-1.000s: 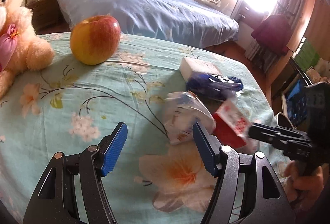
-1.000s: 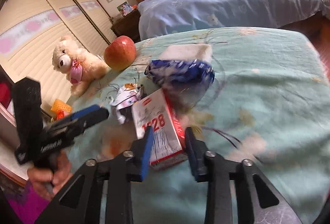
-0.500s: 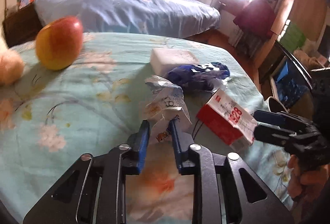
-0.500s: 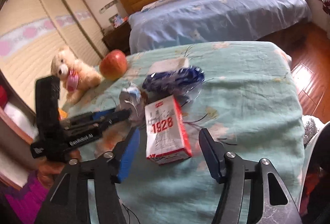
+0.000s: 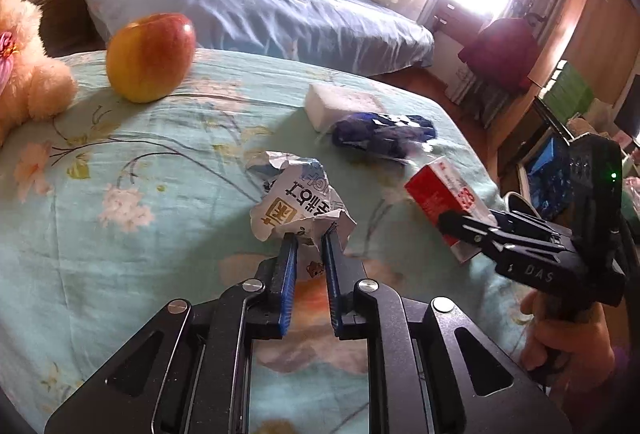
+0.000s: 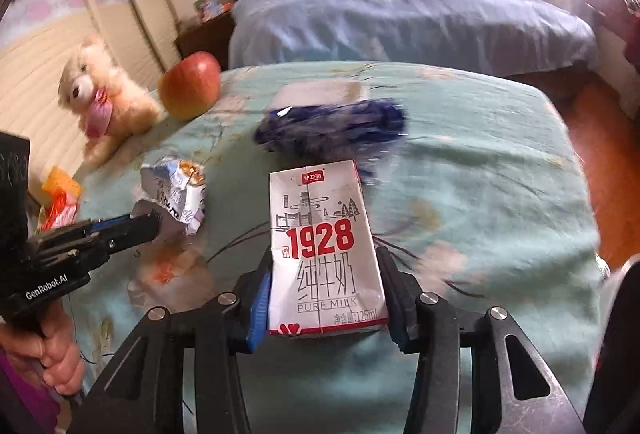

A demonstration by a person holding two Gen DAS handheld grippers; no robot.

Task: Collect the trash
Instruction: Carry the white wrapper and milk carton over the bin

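Note:
A crumpled white snack wrapper (image 5: 296, 202) lies on the floral teal tablecloth (image 5: 120, 154), and my left gripper (image 5: 308, 234) is shut on its near edge. In the right wrist view the same wrapper (image 6: 176, 186) sticks out of the left gripper (image 6: 152, 222). A white and red milk carton (image 6: 320, 218) lies face up between the fingers of my right gripper (image 6: 324, 258). Its jaws are closing and the pads touch both long sides of the carton. From the left wrist view the carton (image 5: 436, 194) sits tilted in the right gripper (image 5: 452, 224).
A crumpled blue wrapper (image 5: 384, 134) and a white block (image 5: 340, 102) lie beyond the carton. An apple (image 5: 150, 56) and a plush bear (image 6: 104, 102) sit at the far left. The table's right edge drops to a wooden floor (image 6: 592, 154). A blue bed (image 5: 260, 10) stands behind.
My left gripper went from wide open to shut on the white wrapper. My right gripper let go of the carton, opened wide, then narrowed around its broad sides.

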